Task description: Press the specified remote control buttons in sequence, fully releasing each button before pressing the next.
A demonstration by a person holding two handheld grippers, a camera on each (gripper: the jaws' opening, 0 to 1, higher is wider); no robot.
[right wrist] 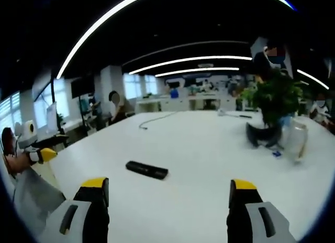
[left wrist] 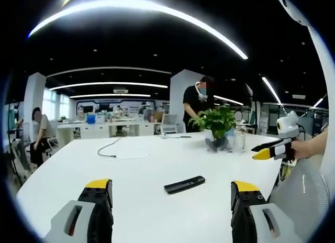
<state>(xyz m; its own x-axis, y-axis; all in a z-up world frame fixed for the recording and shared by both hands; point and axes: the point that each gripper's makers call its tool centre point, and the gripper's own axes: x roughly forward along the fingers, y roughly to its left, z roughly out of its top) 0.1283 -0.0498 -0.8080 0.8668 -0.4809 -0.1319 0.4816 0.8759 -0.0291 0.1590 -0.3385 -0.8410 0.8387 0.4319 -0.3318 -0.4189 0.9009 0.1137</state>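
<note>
A black remote control (left wrist: pixel 184 185) lies flat on the white table (left wrist: pixel 78 172), a little ahead of my left gripper (left wrist: pixel 170 198). The left gripper's yellow-tipped jaws stand wide apart with nothing between them. In the right gripper view the same remote (right wrist: pixel 147 169) lies ahead and left of centre, in front of my right gripper (right wrist: pixel 168 197), which is also open and empty. A hand holds the right gripper (left wrist: pixel 268 151) above the table's right edge in the left gripper view. The left gripper (right wrist: pixel 43 155) shows at the far left of the right gripper view.
A potted plant (left wrist: pixel 217 122) (right wrist: pixel 275 99) and a clear glass (left wrist: pixel 239 141) (right wrist: pixel 296 141) stand toward the far side of the table. A thin cable (left wrist: pixel 107 148) (right wrist: pixel 152 120) trails across the far part. A person stands behind the plant, and others sit at desks beyond.
</note>
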